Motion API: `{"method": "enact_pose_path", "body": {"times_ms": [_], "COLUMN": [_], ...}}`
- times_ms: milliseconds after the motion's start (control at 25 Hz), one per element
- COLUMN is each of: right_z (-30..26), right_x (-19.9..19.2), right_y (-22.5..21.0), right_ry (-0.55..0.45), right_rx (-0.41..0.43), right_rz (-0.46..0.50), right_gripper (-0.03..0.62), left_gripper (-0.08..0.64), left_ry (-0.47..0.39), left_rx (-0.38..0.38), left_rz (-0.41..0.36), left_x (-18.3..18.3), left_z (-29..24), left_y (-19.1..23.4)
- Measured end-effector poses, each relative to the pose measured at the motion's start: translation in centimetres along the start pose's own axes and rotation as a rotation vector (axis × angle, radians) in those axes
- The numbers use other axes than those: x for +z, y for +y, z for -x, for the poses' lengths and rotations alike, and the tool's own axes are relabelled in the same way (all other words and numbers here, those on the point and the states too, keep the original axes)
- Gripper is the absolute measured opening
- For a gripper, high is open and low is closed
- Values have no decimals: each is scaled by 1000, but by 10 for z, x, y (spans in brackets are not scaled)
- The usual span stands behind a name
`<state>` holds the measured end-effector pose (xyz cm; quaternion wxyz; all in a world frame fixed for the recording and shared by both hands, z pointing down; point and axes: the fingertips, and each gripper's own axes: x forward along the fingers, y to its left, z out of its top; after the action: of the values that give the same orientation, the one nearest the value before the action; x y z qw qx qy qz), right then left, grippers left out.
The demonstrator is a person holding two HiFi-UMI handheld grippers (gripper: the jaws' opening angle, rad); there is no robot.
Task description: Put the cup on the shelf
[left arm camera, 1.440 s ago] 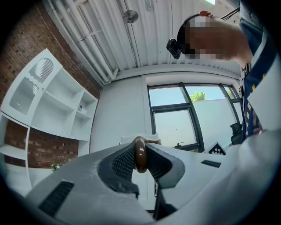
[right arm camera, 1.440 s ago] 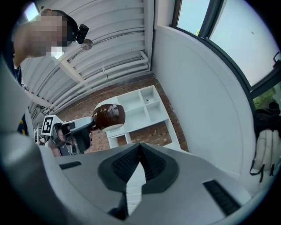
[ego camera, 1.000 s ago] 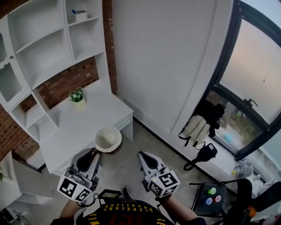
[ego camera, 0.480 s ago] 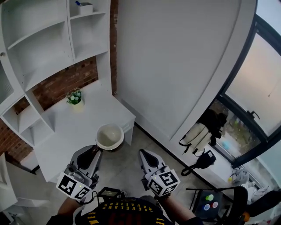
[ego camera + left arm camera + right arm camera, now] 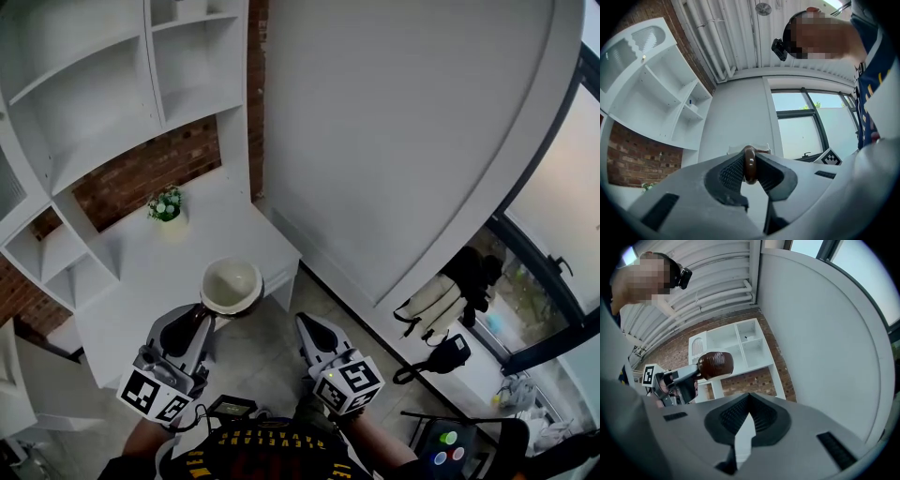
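Note:
A cup [image 5: 232,286], cream inside and brown outside, hangs in the air over the front edge of the white desk [image 5: 131,281]. My left gripper [image 5: 200,313] is shut on its brown handle [image 5: 749,165], which is pinched between the jaws in the left gripper view. The right gripper view shows the brown cup [image 5: 715,364] in front of the white shelf unit [image 5: 736,345]. That shelf unit [image 5: 103,103] rises above the desk, its compartments bare in the head view. My right gripper [image 5: 306,329] is shut on nothing, to the right of the cup.
A small potted plant [image 5: 167,204] stands at the back of the desk. A broad white wall panel [image 5: 394,141] fills the right. On the floor by the window lie a black-and-white bag [image 5: 441,295] and a black box with coloured buttons [image 5: 445,448].
The head view has swung a little, so the shelf unit and desk look nearer and further right. The cup stays held by its handle and has risen slightly; the right gripper has barely moved.

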<state>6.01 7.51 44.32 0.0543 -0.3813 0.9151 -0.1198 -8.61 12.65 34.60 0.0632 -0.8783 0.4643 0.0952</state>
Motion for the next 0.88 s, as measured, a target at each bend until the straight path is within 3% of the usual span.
{"method": "enact_pose_path", "body": {"times_ms": [640,880], "right_z": [-87,-115], "right_x": [47,56], "right_y": [-131,-155], "right_ry": [17,36], "right_rx": [202,298], "right_rz": [-25,-34], "right_gripper": [6,6], "left_gripper": [57,57], "left_ry": [32,36], "left_rx": [236,322], "left_rz": [-55,-85], "left_x": [-21,-21], "left_z": [-123,-150], "left_y": [36,40]}}
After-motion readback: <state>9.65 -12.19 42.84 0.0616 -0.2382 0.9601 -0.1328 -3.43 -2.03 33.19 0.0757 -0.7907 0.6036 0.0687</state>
